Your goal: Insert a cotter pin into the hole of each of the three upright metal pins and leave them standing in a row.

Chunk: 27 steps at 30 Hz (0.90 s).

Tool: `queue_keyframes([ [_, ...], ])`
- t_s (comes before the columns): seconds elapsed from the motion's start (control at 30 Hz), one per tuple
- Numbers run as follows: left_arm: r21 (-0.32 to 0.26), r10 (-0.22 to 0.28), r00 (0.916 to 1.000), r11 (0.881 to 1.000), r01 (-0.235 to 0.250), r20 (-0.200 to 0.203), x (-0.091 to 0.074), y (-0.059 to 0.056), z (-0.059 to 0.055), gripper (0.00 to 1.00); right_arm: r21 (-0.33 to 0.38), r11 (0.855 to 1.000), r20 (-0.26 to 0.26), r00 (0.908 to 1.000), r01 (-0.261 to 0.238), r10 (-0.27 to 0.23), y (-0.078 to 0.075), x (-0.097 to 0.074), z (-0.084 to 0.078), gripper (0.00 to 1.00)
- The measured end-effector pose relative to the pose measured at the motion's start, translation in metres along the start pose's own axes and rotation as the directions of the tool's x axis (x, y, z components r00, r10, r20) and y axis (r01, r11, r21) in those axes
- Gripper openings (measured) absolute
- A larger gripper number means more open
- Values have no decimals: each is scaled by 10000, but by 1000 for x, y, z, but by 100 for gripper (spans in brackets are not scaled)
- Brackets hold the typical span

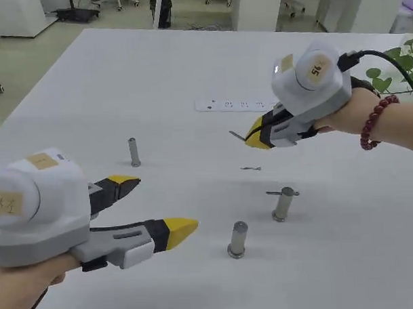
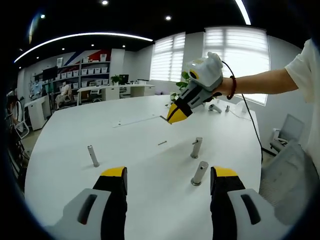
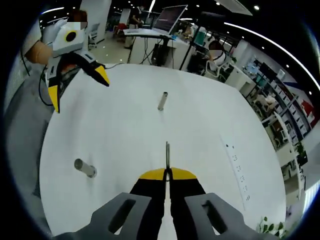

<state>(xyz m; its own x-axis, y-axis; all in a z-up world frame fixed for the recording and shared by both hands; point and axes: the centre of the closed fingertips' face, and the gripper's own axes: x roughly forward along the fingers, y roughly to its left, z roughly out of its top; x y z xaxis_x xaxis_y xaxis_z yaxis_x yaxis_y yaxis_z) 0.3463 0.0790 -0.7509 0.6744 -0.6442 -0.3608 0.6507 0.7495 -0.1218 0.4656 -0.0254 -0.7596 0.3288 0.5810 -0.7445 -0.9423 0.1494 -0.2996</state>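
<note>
The worktop (image 1: 190, 67) is broad and smooth, so anything dropped could be lost to a skid. The left tool (image 1: 157, 207) is held low with its jaws spread and nothing between them; the near metal pin (image 1: 238, 239) could be knocked over by a careless inward swing and the row of 3 spoiled. The right tool (image 1: 253, 138) is pressed together on the held cotter pin (image 1: 236, 135), above the worktop beyond the pins. The finished metal pin (image 1: 283, 206) is crossed by a fitted cotter pin (image 1: 274, 192); the far metal pin (image 1: 134, 151) stands bare, well apart. Should the held cotter pin meet a hole askew, it could be twisted out of the pinch, or an unsteadied pin tipped. A spare cotter pin (image 1: 250, 168) lies flat near the finished metal pin.
</note>
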Motion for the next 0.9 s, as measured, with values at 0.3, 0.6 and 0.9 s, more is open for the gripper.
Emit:
queue_keyframes([
  [0.3,-17,-183,9998,9998,183,57,3,-5,13,58,-357,9992,384,9991,-155,168,32,-10,16,2],
  [0.6,-452,-520,9985,9976,526,158,8,-13,24,49,-664,9975,389,9989,-225,251,59,-19,15,2],
  [0.9,-1090,-920,9957,9897,923,76,16,-26,28,40,-926,9957,434,9990,-99,140,83,-28,15,2],
])
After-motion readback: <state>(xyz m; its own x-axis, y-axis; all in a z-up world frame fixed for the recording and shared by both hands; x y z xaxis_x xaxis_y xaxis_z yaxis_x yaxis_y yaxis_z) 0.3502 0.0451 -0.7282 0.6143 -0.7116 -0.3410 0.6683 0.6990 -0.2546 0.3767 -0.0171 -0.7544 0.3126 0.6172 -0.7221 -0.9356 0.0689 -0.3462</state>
